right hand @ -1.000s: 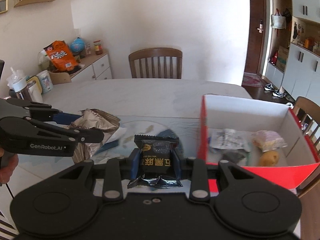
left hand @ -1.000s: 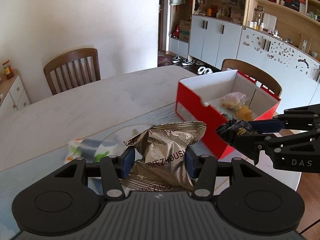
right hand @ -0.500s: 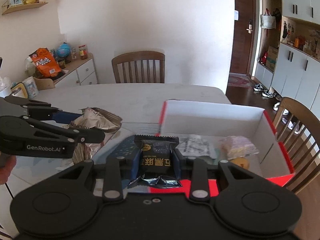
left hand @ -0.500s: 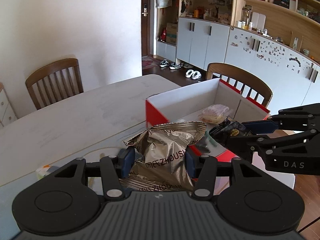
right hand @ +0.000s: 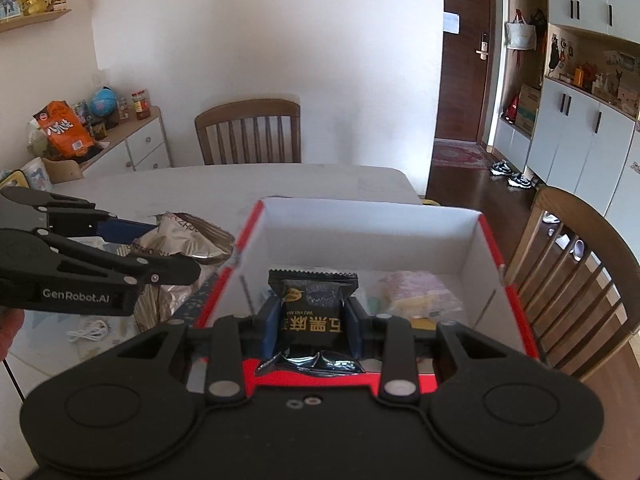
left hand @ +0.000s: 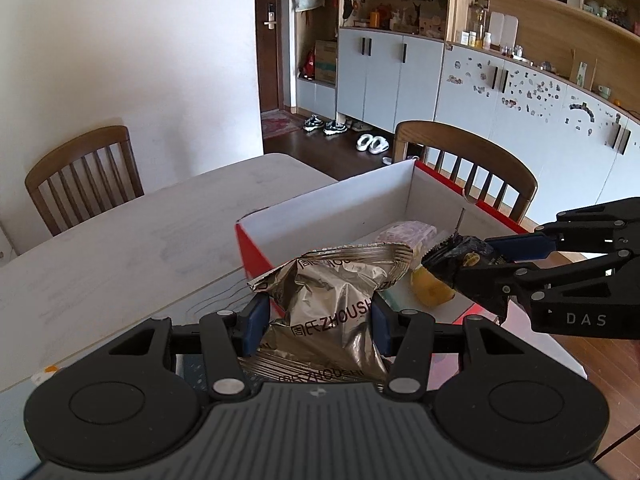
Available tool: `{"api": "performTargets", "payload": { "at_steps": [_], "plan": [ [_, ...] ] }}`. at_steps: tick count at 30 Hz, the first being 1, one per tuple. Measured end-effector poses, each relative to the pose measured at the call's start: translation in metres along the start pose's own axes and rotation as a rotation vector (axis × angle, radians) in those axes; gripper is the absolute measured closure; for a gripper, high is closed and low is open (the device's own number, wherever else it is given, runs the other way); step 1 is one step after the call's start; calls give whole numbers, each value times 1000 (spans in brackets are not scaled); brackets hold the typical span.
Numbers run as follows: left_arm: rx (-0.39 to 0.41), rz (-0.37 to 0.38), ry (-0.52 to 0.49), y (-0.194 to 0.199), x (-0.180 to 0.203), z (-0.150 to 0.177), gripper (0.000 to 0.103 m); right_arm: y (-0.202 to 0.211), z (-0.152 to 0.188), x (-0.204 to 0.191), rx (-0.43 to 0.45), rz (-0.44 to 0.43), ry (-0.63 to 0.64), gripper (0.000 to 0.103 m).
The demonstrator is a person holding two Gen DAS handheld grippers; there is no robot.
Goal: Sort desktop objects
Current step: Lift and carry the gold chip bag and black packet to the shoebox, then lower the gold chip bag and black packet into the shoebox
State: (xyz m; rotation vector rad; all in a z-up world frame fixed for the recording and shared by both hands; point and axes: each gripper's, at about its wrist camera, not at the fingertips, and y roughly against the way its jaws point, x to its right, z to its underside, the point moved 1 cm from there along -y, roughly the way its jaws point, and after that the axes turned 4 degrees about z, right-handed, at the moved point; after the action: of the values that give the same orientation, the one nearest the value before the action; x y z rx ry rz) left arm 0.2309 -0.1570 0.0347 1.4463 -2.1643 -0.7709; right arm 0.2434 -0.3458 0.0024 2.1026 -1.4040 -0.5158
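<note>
Two snack packets are being carried to a red box with white inside walls [right hand: 476,248] that stands on a pale bench [left hand: 132,236]. The left gripper [left hand: 316,320] has its fingers [left hand: 252,320] closed partway on a crumpled gold foil bag [left hand: 336,300], which is held in the air just over the box's near red corner. The right gripper [right hand: 312,320] has its fingers [right hand: 271,324] pressed narrowly on a small black packet with gold print [right hand: 312,300], held above the box's near wall and over its open interior. To do this step well, each packet is best brought fully past the wall and lowered close to the floor of the box before the fingers part, the two grippers keeping clear of each other, since they are near together. Already inside the box lie a pale pink wrapped item [left hand: 408,234] toward the far end and a yellow rounded item [left hand: 430,292] nearer; something whitish lies beside them, too hidden to name. Wooden chairs [left hand: 80,176] stand around the bench
</note>
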Motion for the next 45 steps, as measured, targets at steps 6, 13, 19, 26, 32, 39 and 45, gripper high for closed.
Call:
{"api": "performTargets", "payload": {
  "at_steps": [6, 13, 19, 26, 32, 39, 45],
  "plan": [
    [-12, 5, -12, -21, 10, -17, 52, -10, -1, 20, -15, 6, 8, 70],
    [-35, 26, 5, -50, 13, -42, 52, -25, -5, 35, -30, 3, 20, 70],
    [-72, 34, 12, -83, 12, -53, 52, -45, -8, 44, -59, -3, 36, 70],
    [-123, 21, -34, -119, 10, -58, 52, -68, -8, 48, -94, -25, 58, 70],
    [-191, 34, -23, -148, 6, -58, 52, -82, -7, 46, -137, -58, 101, 70],
    [-249, 38, -15, -173, 1, -58, 52, -93, -2, 40, -180, -111, 144, 70],
    [-286, 39, -33, -187, 0, -58, 52, -99, 2, 33, -221, -180, 212, 70]
  ]
}}
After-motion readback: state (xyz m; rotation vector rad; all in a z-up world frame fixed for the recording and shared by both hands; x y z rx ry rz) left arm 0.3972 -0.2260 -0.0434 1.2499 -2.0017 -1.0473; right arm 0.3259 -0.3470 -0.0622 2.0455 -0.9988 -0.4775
